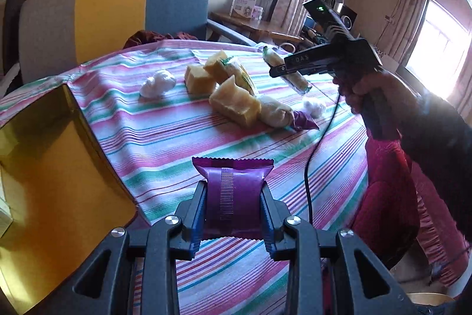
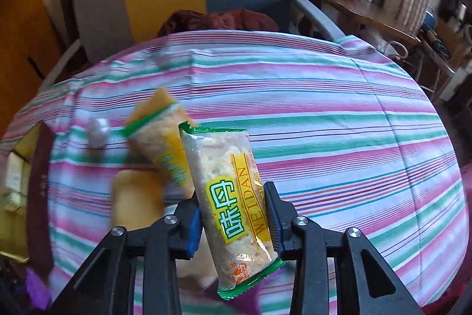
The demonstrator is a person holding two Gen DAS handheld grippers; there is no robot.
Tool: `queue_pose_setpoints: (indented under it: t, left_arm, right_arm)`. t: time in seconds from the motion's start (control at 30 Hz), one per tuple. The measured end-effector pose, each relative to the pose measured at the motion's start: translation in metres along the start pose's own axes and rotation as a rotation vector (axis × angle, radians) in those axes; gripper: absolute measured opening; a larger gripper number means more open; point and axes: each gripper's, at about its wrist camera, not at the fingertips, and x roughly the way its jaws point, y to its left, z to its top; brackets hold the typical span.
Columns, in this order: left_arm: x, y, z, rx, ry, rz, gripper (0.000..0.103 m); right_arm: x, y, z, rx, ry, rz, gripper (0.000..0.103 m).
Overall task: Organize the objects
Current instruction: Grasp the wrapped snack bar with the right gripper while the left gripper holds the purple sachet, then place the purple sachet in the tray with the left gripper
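- Your left gripper (image 1: 234, 197) is clamped on one purple packet (image 1: 234, 191), held above the striped cloth (image 1: 165, 138); the packet stands upright between the jaws, with a zigzag top edge and a ribbed seam down its middle.
- Your right gripper (image 2: 234, 214) grips one clear snack bar wrapper (image 2: 233, 205) with green ends, a yellow band and the word WEIDAN. It hangs tilted between the jaws, lifted off the cloth; from the left wrist view it shows up at the far right of the table.
- Count on the cloth, from the left wrist view: three yellow cake blocks (image 1: 234, 105) clustered at the middle, touching or nearly so.
- Two white wrapped balls: one (image 1: 157, 83) left of the blocks, one (image 1: 315, 107) to their right.
- One pale packet with a purple end (image 1: 280, 115) lies against the nearest block.
- One more green-and-yellow wrapper (image 1: 240, 73) sits among the blocks.
- One gold tin (image 1: 59, 155) stands open at the left edge of the table; its contents are hard to make out.
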Motion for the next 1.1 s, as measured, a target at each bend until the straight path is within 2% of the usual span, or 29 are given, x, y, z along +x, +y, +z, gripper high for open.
queue_pose_setpoints:
  t: [0.17,0.27,0.4,0.47,0.53,0.63,0.77,0.9,1.1]
  left_arm:
    - [-0.020,0.009,-0.003,-0.024,-0.031,0.035,0.032]
    - [-0.035,0.020,-0.005,-0.057,-0.053,0.072,0.032]
    - [-0.062,0.052,-0.012,-0.153,-0.078,0.158,0.032]
    - [-0.077,0.078,-0.018,-0.235,-0.075,0.228,0.032]
    - [-0.093,0.107,-0.025,-0.324,-0.069,0.290,0.032]
    - [-0.110,0.140,-0.035,-0.404,-0.057,0.398,0.032]
    - [-0.115,0.183,-0.051,-0.489,0.018,0.514,0.032]
    - [-0.113,0.206,-0.065,-0.548,0.056,0.566,0.033]
    - [-0.104,0.210,-0.070,-0.544,0.086,0.620,0.035]
  right_arm:
    - [-0.018,0.057,-0.023,-0.067,-0.017,0.153,0.038]
    - [-0.021,0.105,-0.046,-0.139,0.006,0.252,0.038]
    - [-0.012,0.160,-0.070,-0.250,0.050,0.326,0.038]
    - [-0.007,0.180,-0.081,-0.290,0.075,0.353,0.038]
    - [0.000,0.197,-0.091,-0.337,0.097,0.354,0.038]
    - [0.012,0.207,-0.102,-0.373,0.121,0.341,0.038]
    - [0.019,0.211,-0.102,-0.402,0.131,0.339,0.038]
    - [0.026,0.208,-0.098,-0.403,0.136,0.325,0.038]
    - [0.027,0.205,-0.097,-0.412,0.138,0.318,0.038]
